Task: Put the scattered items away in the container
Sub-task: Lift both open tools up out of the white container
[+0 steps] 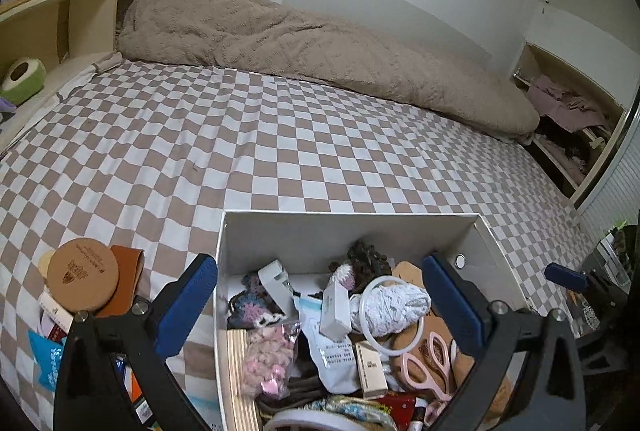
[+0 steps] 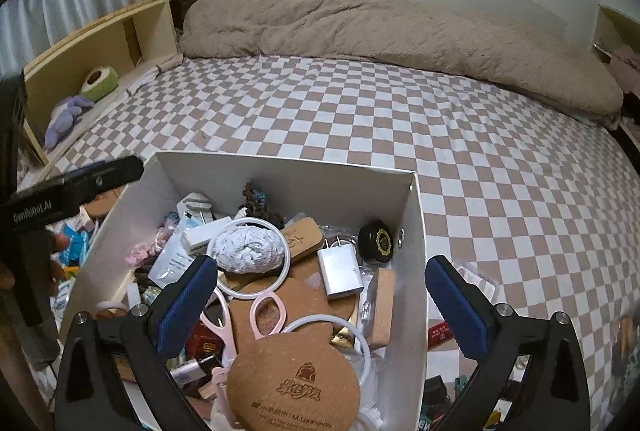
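A white rectangular cardboard box (image 2: pixel 416 231), crammed with pink-handled scissors (image 2: pixel 264 311), a white plug (image 2: pixel 340 267) and cork coasters, sits on the brown-and-white checked bed sheet (image 1: pixel 280 135). Both left gripper (image 1: pixel 320 295) and right gripper (image 2: pixel 320 295) jaws stand apart, empty. More clutter, including a round cork coaster (image 1: pixel 82 277), lies left of the box; a beige fluffy blanket (image 1: pixel 300 43) lines the wall.

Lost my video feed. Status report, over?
Left gripper open, empty; right gripper open, empty. White box crammed. Cork coaster still out on the bed. Nothing blocking.
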`<state>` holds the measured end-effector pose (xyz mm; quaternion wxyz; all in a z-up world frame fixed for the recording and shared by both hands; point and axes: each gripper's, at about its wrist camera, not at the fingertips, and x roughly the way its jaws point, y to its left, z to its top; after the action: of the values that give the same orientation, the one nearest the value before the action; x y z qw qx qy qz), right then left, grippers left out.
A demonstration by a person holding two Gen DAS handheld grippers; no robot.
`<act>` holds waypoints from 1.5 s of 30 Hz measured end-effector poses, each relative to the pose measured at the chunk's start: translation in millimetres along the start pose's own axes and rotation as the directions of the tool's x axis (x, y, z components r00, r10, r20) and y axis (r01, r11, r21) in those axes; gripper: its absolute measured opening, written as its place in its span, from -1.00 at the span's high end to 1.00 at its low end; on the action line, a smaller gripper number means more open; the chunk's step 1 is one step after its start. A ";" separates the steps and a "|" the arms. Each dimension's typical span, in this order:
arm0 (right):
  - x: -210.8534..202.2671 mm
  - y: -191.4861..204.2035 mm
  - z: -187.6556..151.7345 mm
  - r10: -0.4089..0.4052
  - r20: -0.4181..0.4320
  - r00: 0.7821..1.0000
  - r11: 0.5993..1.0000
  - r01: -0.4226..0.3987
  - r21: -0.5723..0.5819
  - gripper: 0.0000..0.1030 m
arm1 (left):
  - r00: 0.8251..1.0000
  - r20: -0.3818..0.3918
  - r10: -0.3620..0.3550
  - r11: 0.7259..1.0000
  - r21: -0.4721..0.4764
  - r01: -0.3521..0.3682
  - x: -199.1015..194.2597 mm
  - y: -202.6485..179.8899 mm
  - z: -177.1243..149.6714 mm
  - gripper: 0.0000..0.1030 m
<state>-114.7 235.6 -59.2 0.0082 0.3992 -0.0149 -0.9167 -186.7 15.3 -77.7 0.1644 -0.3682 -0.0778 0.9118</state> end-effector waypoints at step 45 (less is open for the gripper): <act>-115.8 -8.1 -69.4 -0.010 0.363 0.932 1.000 0.012 -0.001 -1.00 | 0.988 0.148 0.038 0.994 0.100 -0.054 -118.6 -44.8 -55.7 -1.00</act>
<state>14.9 245.4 -22.0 0.0008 0.2230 -0.0126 -0.9747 -57.0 15.9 -29.3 0.1561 -0.2931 -0.0335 0.9427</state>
